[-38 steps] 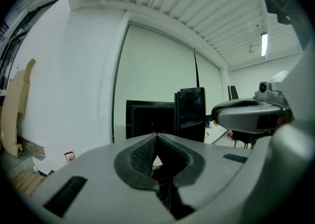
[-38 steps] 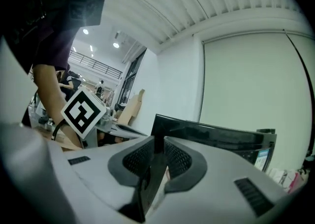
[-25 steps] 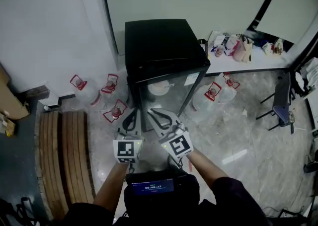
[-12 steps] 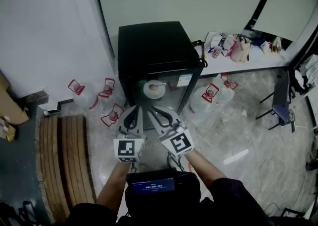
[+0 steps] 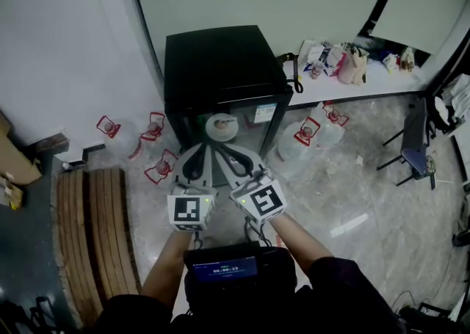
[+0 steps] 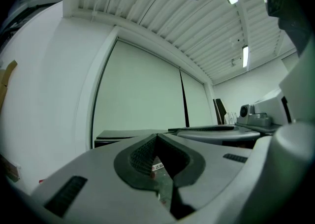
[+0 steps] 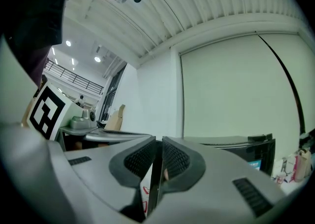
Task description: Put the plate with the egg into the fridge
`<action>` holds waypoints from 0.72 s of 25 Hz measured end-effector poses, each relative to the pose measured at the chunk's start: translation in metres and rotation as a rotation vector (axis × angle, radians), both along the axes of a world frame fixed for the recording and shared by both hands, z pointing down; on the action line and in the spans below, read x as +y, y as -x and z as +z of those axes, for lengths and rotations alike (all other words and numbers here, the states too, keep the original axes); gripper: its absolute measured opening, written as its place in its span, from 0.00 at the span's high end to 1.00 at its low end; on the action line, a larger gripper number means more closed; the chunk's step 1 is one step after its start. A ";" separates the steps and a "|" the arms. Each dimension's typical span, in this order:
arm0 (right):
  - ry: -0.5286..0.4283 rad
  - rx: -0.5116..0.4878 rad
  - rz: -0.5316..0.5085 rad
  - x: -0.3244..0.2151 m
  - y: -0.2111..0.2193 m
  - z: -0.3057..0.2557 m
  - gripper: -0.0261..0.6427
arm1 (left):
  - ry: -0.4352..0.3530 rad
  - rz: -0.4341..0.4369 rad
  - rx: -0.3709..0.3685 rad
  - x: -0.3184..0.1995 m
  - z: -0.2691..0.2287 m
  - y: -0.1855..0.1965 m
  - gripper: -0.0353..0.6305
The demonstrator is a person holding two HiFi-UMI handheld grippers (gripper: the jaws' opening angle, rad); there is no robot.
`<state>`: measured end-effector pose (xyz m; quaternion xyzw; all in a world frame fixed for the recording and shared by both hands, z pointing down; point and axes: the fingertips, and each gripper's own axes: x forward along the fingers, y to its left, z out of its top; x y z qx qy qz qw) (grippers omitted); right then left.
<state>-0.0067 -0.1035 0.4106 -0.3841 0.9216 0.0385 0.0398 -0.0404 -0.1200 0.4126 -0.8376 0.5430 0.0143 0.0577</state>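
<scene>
A black mini fridge (image 5: 217,68) stands against the wall with its glass door closed. Behind the glass I see a white plate (image 5: 221,127) with something pale on it. Both grippers are side by side just before the door, below the plate and pointing at it. My left gripper (image 5: 198,150) is shut with nothing in it, and its pads meet at the tip (image 6: 156,135). My right gripper (image 5: 224,150) is shut too, with only a thin slit between its pads (image 7: 158,139) and nothing held. The fridge's black top (image 7: 246,146) shows beyond the right jaws.
Water jugs with red caps lie on the floor left (image 5: 150,134) and right (image 5: 308,134) of the fridge. A slatted wooden bench (image 5: 99,237) is at the left. A low white ledge with bags (image 5: 345,64) and a chair (image 5: 415,153) are at the right.
Both grippers have risen and drawn closer to the fridge door, their tips now just under the plate. The jaws have stayed together and the door has stayed closed.
</scene>
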 end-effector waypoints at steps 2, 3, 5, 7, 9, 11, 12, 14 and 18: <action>-0.001 -0.005 0.002 -0.002 -0.002 -0.001 0.89 | -0.001 -0.001 0.000 -0.001 0.000 -0.001 0.94; 0.000 -0.006 0.005 -0.003 -0.003 -0.001 0.89 | 0.000 -0.002 0.000 -0.002 0.001 -0.001 0.94; -0.001 -0.005 0.019 -0.006 -0.006 -0.001 0.94 | 0.001 -0.003 0.000 -0.003 0.000 -0.003 0.94; -0.003 -0.006 0.030 -0.009 -0.008 -0.002 0.95 | 0.000 -0.002 -0.002 -0.005 -0.001 -0.005 0.94; -0.005 -0.007 0.031 -0.011 -0.010 -0.004 0.95 | 0.003 0.000 -0.007 -0.007 -0.001 -0.007 0.94; -0.013 -0.004 0.029 -0.013 -0.011 -0.005 0.95 | 0.005 0.002 -0.010 -0.009 0.000 -0.009 0.94; -0.015 -0.005 0.029 -0.014 -0.012 -0.006 0.95 | 0.005 0.002 -0.012 -0.010 0.000 -0.010 0.94; -0.017 -0.007 0.031 -0.018 -0.012 -0.008 0.95 | 0.007 0.003 -0.014 -0.012 0.000 -0.010 0.94; -0.016 -0.005 0.030 -0.021 -0.011 -0.006 0.95 | 0.012 0.000 -0.011 -0.016 0.003 -0.008 0.94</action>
